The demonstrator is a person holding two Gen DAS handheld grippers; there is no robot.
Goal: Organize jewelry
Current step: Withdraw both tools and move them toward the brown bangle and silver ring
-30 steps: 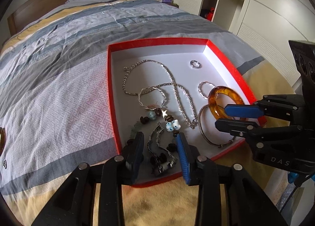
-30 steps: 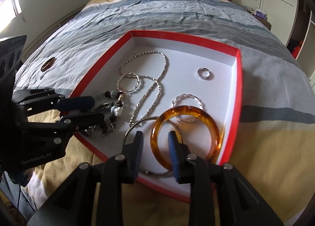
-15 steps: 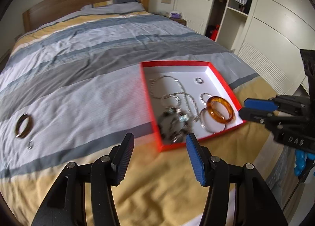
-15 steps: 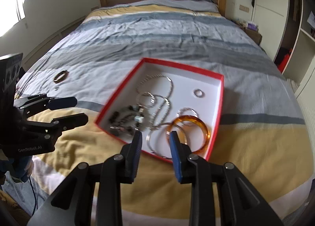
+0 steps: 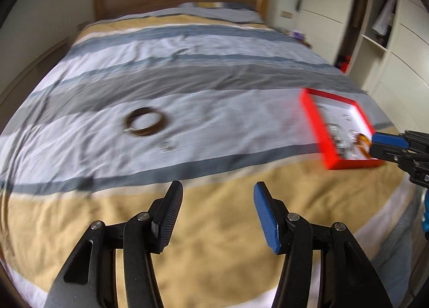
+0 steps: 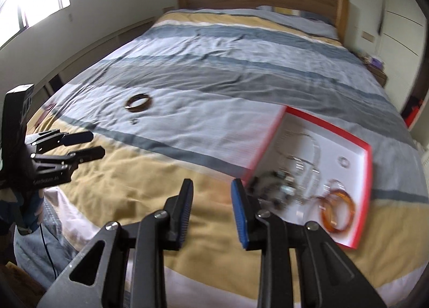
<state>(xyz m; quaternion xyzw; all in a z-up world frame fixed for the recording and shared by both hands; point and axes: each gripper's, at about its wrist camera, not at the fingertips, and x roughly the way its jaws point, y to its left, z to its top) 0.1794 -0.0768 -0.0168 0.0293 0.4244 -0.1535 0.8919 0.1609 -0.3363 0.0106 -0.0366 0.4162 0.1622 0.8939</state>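
Two hand-held grippers, both spread and empty: left hand-held gripper [image 5: 218, 211], right hand-held gripper [image 6: 211, 212]. One red tray [image 6: 364, 195] on the bed [image 5: 214, 66] holds jewelry, including one amber bangle [image 6: 336, 210]. Farther left lies one dark bangle [image 5: 146, 121]. Only the right view resolves the tray's contents.

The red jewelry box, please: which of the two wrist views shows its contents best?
The right wrist view: the red jewelry box lies close, its whole white floor visible, with the amber bangle and chains blurred but distinguishable. The left wrist view shows the box at the right edge, foreshortened, blurred and partly hidden behind the right gripper.
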